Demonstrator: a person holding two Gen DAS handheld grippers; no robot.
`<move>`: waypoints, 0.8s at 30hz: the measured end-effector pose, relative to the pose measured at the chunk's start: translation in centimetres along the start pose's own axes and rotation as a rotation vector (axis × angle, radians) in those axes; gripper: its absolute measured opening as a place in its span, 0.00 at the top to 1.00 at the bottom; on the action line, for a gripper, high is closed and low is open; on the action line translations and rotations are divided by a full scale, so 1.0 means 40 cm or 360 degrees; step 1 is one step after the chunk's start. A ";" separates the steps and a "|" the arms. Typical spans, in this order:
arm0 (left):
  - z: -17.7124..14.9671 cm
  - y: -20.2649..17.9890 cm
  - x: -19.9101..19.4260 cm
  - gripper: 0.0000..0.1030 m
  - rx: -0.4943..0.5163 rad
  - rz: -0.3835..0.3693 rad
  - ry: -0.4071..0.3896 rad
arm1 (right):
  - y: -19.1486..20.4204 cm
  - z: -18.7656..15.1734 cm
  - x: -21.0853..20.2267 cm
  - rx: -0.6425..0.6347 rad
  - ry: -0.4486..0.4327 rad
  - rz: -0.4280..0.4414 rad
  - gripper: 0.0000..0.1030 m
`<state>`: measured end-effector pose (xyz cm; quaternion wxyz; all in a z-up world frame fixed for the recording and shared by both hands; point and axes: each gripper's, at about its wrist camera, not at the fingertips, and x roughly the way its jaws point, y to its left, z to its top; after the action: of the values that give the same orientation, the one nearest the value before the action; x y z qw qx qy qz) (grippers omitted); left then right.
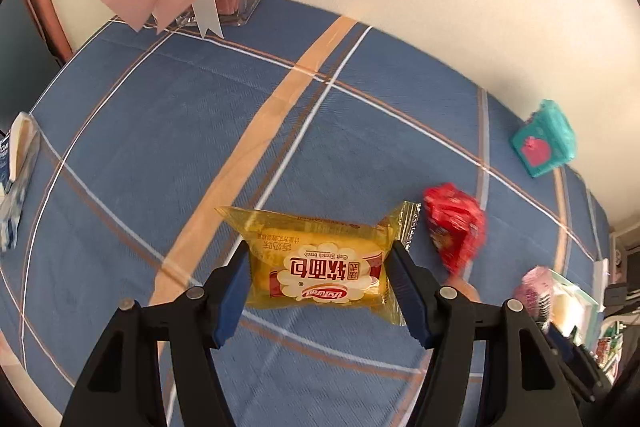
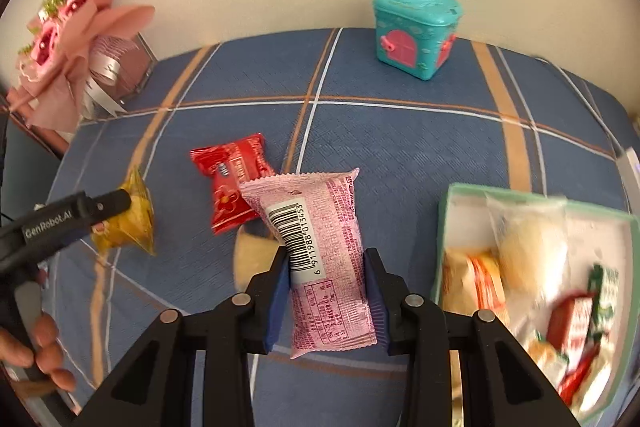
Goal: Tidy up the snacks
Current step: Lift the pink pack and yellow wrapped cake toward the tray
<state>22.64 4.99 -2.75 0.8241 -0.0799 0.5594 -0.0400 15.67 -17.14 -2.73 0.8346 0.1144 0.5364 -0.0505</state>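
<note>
The left gripper (image 1: 318, 285) clamps a yellow bread packet (image 1: 320, 263), the right gripper (image 2: 326, 297) a pink snack packet (image 2: 320, 251) (barcode up), both above the blue checked cloth (image 2: 400, 139); 1 red packet (image 2: 232, 187) lies at its 10 o'clock, the snack box (image 2: 444, 239) at 3

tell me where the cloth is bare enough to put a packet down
Free: the blue checked cloth between the red packet and the teal toy box, and the far-left stretch toward the bouquet. Crowded: the green-rimmed snack box, already full.
</note>
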 end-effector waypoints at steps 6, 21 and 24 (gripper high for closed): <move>-0.075 -0.043 -0.078 0.35 -0.0013 -0.0095 -0.0070 | -0.005 -0.057 -0.057 0.0141 0.0016 0.0026 0.63; -0.169 -0.228 -0.129 0.34 0.0082 -0.0230 -0.0092 | -0.165 -0.105 -0.179 0.0400 -0.0128 -0.0070 0.63; -0.179 -0.292 -0.138 0.34 0.0139 -0.0284 -0.0098 | -0.236 -0.107 -0.202 0.0482 -0.0167 -0.0152 0.63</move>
<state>14.23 -6.28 1.79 0.8367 -0.0946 0.5222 -0.1352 6.56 -25.53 1.62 0.8313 0.2104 0.4833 -0.1764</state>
